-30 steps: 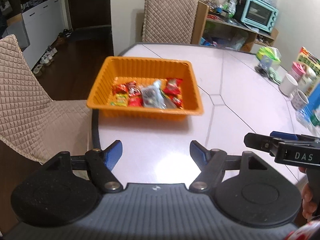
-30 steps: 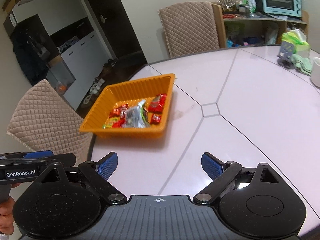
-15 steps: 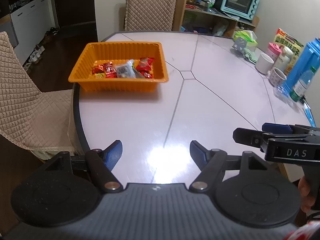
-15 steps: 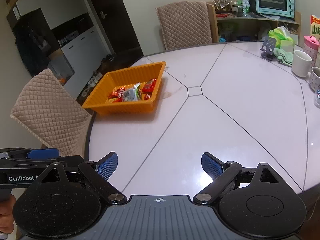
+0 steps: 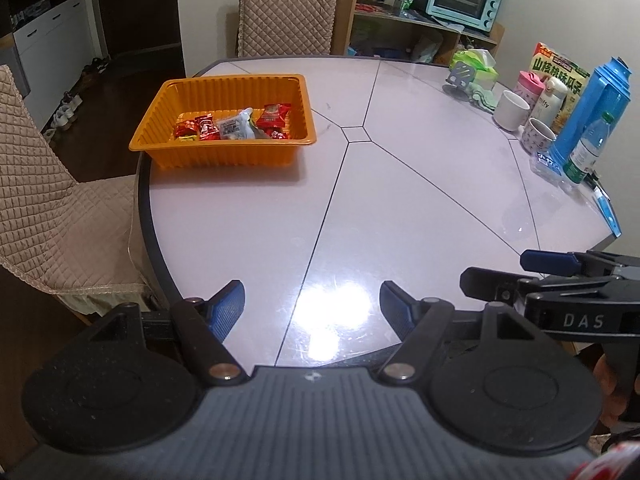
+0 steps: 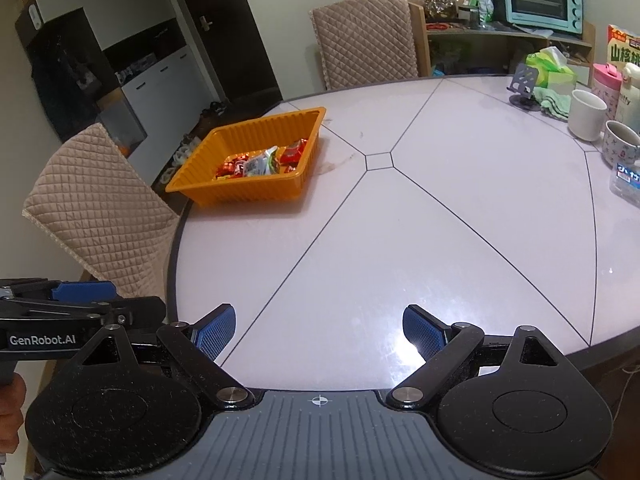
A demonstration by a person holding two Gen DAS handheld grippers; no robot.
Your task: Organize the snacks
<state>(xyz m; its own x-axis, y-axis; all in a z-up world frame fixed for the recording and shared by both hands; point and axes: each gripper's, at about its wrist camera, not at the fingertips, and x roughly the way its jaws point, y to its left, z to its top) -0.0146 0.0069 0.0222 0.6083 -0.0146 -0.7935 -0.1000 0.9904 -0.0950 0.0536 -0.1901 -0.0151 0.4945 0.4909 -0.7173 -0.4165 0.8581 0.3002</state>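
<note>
the round table (image 5: 420, 200) fills most of what you see, pale and glossy, with thin dark seams meeting at a small square near its middle. two quilted beige chairs stand at it: one (image 5: 286, 8) at the far edge, one (image 5: 48, 200) tucked along the left rim.

on the table's far left part sits the orange tray (image 5: 230, 152), ribbed walls, close to the rim and well apart from both of your tools. the snacks (image 5: 236, 125) lie bunched in its near half: red wrappers on either side of a silvery packet.

your left gripper (image 5: 312, 306) hangs over the near edge of the table with its blue pads spread apart and bare tabletop between them. your right gripper (image 6: 319, 330) is just beside it, likewise spread wide and carrying nothing.

along the right edge stand a blue flask (image 5: 592, 116), a water bottle (image 5: 588, 148), a white mug (image 5: 512, 110) and a patterned cup (image 5: 538, 134).
</note>
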